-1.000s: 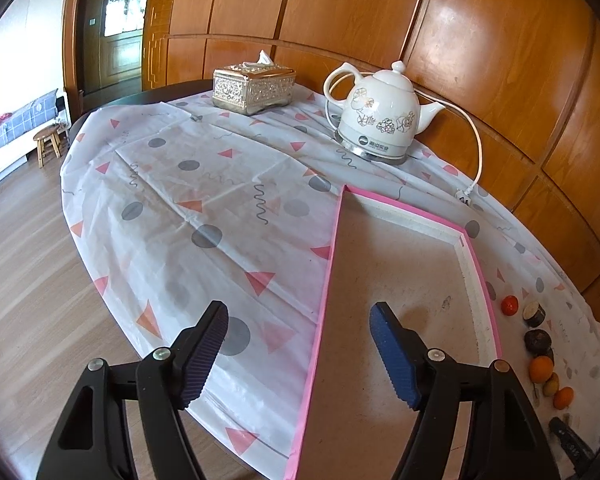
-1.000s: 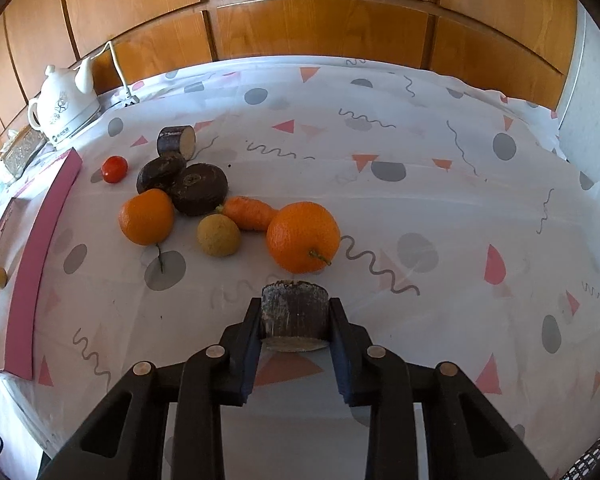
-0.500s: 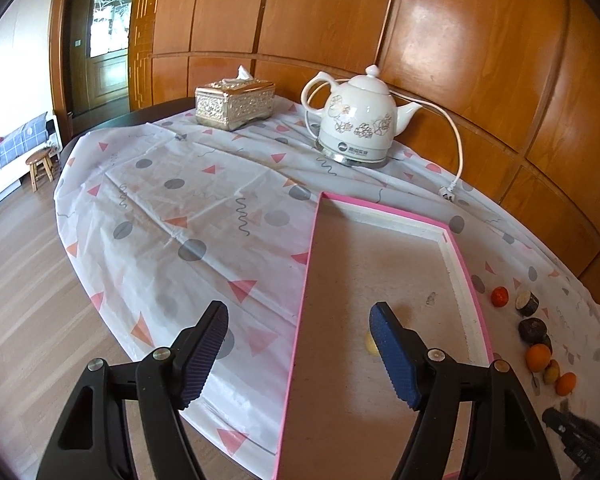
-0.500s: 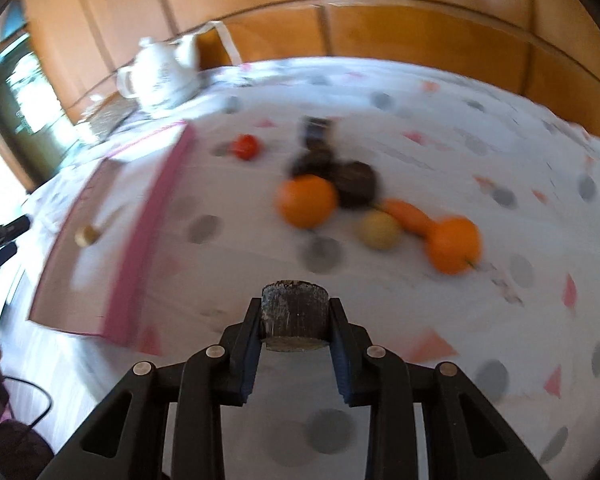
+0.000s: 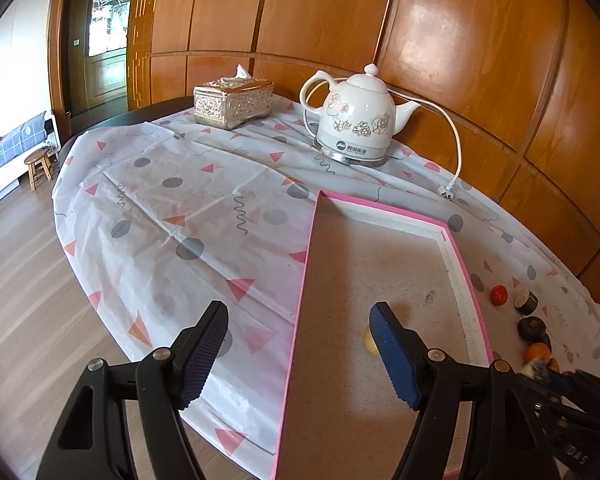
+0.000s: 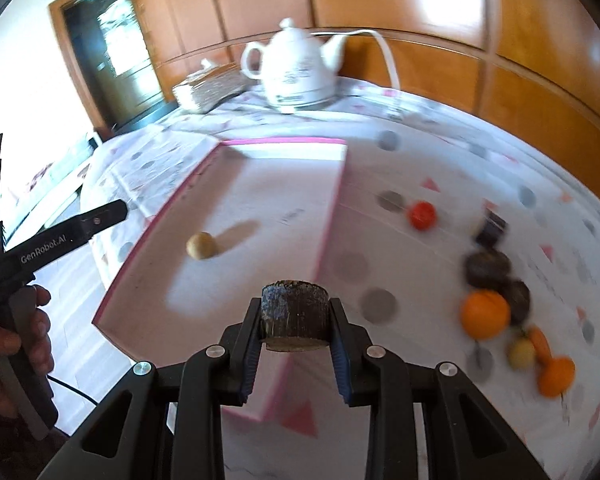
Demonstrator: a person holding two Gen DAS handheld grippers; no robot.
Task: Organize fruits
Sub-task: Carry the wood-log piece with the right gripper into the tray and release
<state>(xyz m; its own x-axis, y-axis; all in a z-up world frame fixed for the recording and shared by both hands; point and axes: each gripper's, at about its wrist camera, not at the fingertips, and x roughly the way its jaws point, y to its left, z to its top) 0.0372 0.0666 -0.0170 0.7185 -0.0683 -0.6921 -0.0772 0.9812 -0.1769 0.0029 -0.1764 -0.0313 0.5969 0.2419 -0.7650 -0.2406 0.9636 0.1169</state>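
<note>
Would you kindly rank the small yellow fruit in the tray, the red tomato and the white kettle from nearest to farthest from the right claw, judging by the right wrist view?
1. Small yellow fruit, inside the pink-edged tray, ahead and left of the right claw.
2. Red tomato, on the cloth just right of the tray.
3. White kettle, at the table's far side, by the wall.

1. A home dining or living room is shown.
2. The walls are lined with polished wood panelling (image 5: pixel 440 60), and a wood-plank floor (image 5: pixel 16 280) is seen.
3. The surface is covered by a patterned plastic tablecloth (image 5: pixel 180 208).
4. A white ceramic electric kettle (image 5: pixel 356 120) and an ornate tissue box (image 5: pixel 234 100) are set on it.
5. A small wooden stool (image 5: pixel 39 166) and a sofa with checked cushions (image 5: pixel 8 146) are visible beyond.
</note>
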